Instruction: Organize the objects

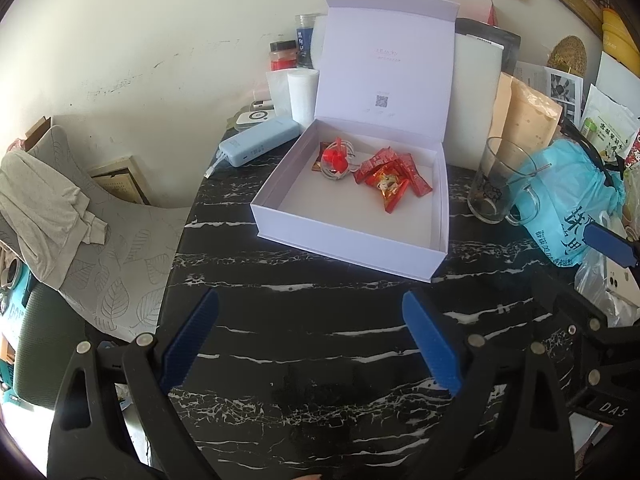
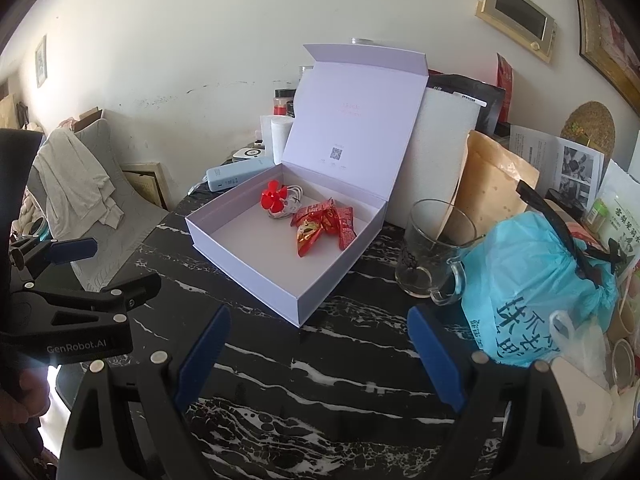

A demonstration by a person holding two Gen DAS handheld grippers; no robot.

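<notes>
We hold both grippers, left (image 1: 310, 340) and right (image 2: 320, 350), spread wide over the bare table (image 1: 320, 360). Only the right view shows a hand (image 2: 16, 396); the box (image 1: 276, 220) lies open in both.

Black marble-look counter (image 1: 304, 344) w/ white veining. Empty glass mug (image 2: 434, 250) stands near a light-blue plastic bag (image 2: 532, 280) w/ dark print, handle toward the bag. Brown paper pouch (image 2: 486, 188) leans behind the mug; printed leaflet (image 2: 560, 160) beyond it. Pale-blue power bank (image 1: 258, 142) lies at the counter's back-left, cable plugged in. White paper roll (image 1: 302, 96) upright behind it, red-contents jar (image 1: 283, 55) further back by the wall. Grey leaf-pattern chair (image 1: 116, 272) off the left edge, beige cloth (image 1: 40, 200) draped over it. Framed pic (image 2: 516, 20) on wall.
</notes>
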